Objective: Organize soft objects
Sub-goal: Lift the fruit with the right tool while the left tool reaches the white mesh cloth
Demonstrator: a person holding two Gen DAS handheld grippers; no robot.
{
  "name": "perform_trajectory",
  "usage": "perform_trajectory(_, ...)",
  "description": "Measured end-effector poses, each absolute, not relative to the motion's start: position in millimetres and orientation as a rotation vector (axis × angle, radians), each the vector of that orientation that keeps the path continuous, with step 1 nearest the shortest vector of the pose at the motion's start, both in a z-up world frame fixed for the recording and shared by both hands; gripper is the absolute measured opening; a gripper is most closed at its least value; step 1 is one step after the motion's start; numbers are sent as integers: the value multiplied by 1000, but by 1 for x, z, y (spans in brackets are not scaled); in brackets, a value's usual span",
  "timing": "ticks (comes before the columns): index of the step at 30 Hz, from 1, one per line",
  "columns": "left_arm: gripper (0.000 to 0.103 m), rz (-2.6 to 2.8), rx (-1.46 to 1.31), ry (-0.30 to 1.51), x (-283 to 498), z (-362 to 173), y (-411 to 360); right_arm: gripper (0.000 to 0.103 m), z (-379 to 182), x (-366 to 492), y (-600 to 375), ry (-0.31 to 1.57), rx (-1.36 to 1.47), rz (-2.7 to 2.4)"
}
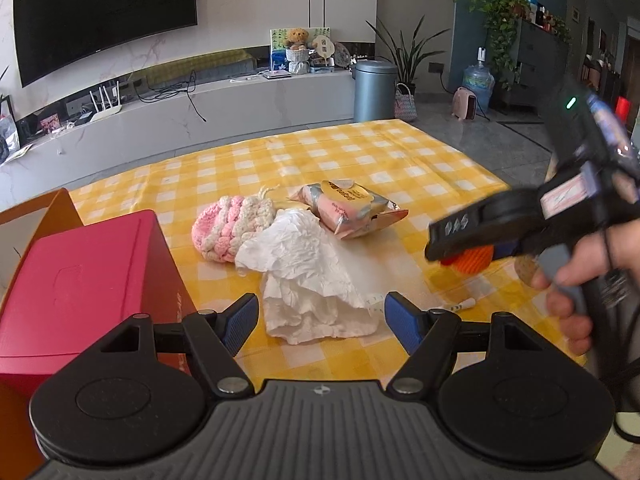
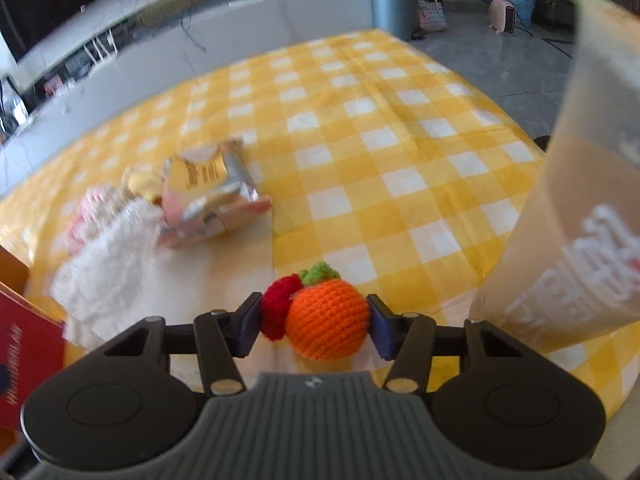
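The right gripper (image 2: 315, 322) has its blue pads against both sides of a crocheted orange fruit (image 2: 326, 320), a red crocheted piece (image 2: 278, 306) beside it, near the table's front edge. The left gripper (image 1: 320, 320) hangs with jaws wide apart over a crumpled white cloth (image 1: 308, 276), nothing pressed between them. The cloth's long axis runs from the front edge toward the table's middle. Beyond it lie a pink-and-cream knitted hat (image 1: 230, 226) and a wipes packet (image 1: 352, 208), touching the cloth. A red box (image 1: 80, 280) borders the left edge; the yellow checked tablecloth (image 1: 400, 152) lies open toward the far edge.
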State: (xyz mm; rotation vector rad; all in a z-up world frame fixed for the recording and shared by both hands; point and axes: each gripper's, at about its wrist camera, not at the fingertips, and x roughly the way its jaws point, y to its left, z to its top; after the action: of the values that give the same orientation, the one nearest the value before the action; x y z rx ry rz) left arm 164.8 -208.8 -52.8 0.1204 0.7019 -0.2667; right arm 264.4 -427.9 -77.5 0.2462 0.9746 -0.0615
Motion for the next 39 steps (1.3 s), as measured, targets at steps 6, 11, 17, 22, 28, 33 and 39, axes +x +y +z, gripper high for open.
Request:
perform_trajectory(6,87,-380,148,638,168,-72,-231,55,-63,257,-435,892,266,-52)
perform_trajectory(11,87,-411,203,687,183,-95,-258,55,-62,255,-442,879,282,-62)
perform_trajectory(17,87,-407,148,731,200,-111,-269,55,-61,252,-438,875,251,-31)
perform_trajectory(22,72,-425,126,750,212,-119,-272,55,-62,254,-436,881,248,-26)
perform_trajectory(28,3,-368,201,735,207,-120,-274,55,-63,254,-432,888,227,-30)
perform_trajectory(33,2,-411,99,701,190,-91,-250,55,-62,252,-430,884,232,-8)
perform_trajectory(39,2,-394,96,673,158,-50,-215,55,-60,250,-432,882,239,-11)
